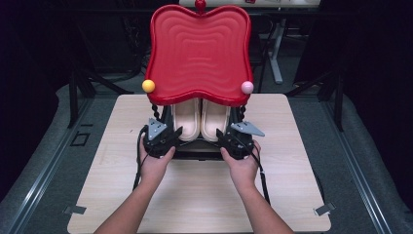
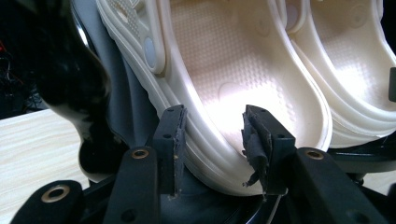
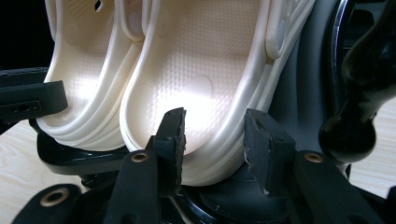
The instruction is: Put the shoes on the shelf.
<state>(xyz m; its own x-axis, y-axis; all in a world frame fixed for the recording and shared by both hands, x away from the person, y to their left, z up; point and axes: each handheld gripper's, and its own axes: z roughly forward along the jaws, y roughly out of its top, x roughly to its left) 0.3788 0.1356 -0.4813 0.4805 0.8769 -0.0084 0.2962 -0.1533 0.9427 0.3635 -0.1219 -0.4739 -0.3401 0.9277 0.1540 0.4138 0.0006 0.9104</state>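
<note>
Two cream clogs stand side by side on a black lower shelf [image 1: 197,152] under a red wavy tray [image 1: 199,53]. My left gripper [image 1: 176,134] [image 2: 215,135] grips the heel rim of the left clog [image 1: 186,117] [image 2: 224,60], one pad outside the wall and one inside. The right gripper [image 1: 220,136] [image 3: 212,135] holds the heel rim of the right clog [image 1: 214,119] [image 3: 205,56] the same way. Both clogs rest on the shelf. The red tray hides their toes in the high view.
The rack stands at the far middle of a light wooden table [image 1: 204,195]. A yellow ball [image 1: 148,86] and a pink ball [image 1: 247,87] sit on the tray's front corners. Black twisted posts [image 3: 359,93] stand beside each clog. Dark floor surrounds the table.
</note>
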